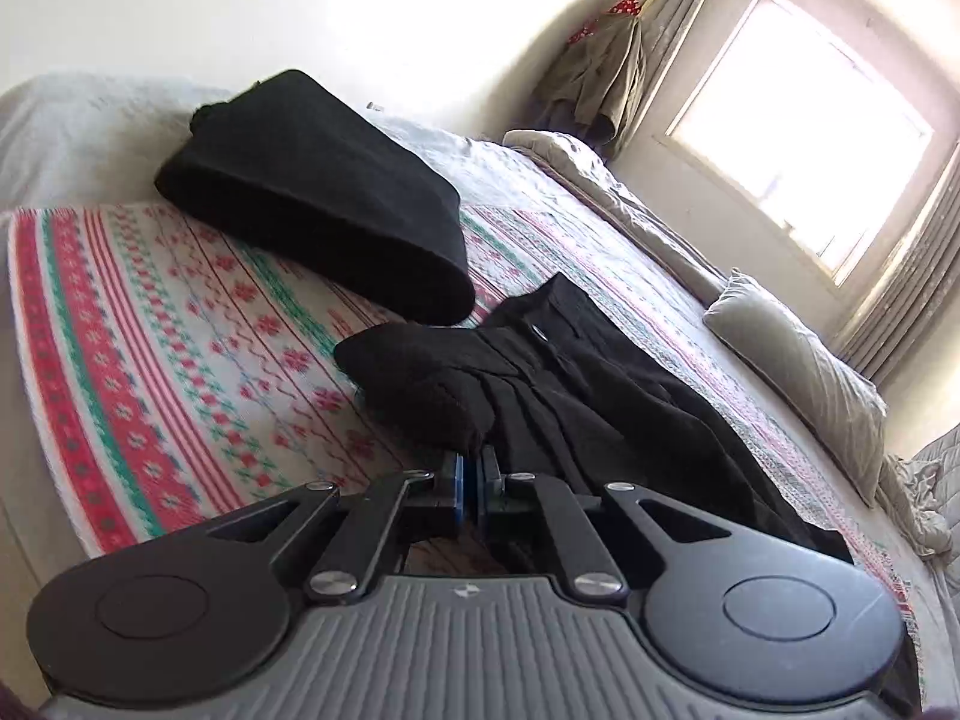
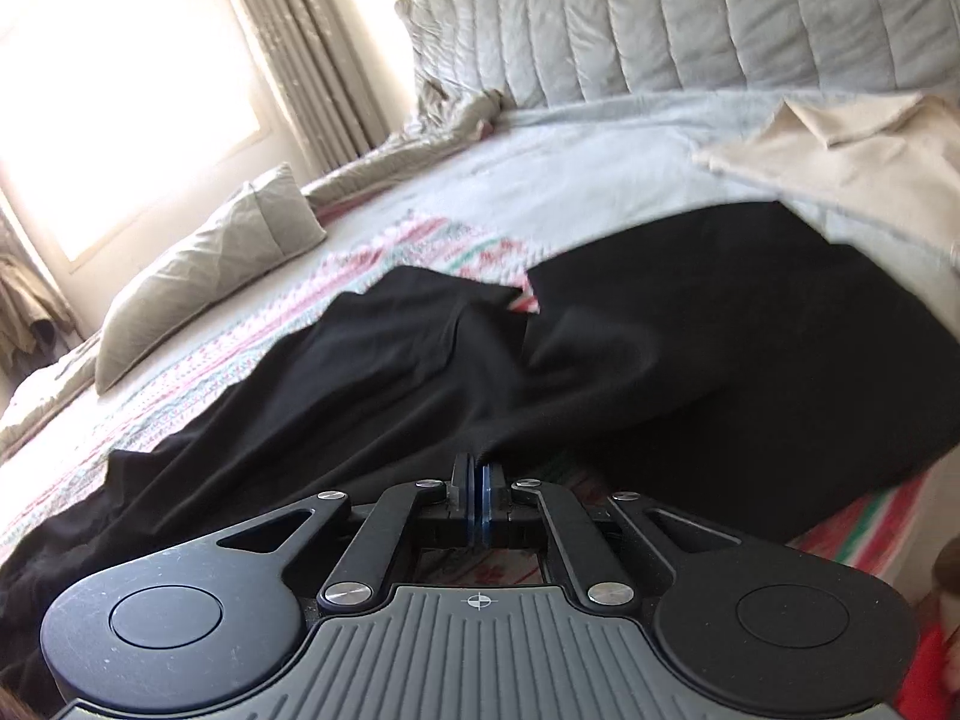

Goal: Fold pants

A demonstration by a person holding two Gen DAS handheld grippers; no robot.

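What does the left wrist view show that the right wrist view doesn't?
Only left wrist: a folded black garment lying apart, clothes hanging by the window.
Only right wrist: a beige cloth and a quilted headboard.
Both: black pants pinched in shut tongs, left tongs and right tongs, on the patterned blanket, plus a pillow.

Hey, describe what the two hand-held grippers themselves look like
Both look alike. The left hand-held gripper and right hand-held gripper each have black fingers with blue pads, black linkage bars joined by silver round-headed bolts, two round black discs at the sides, and a ribbed grey body with a small crosshair mark. No cables or sleeves show.
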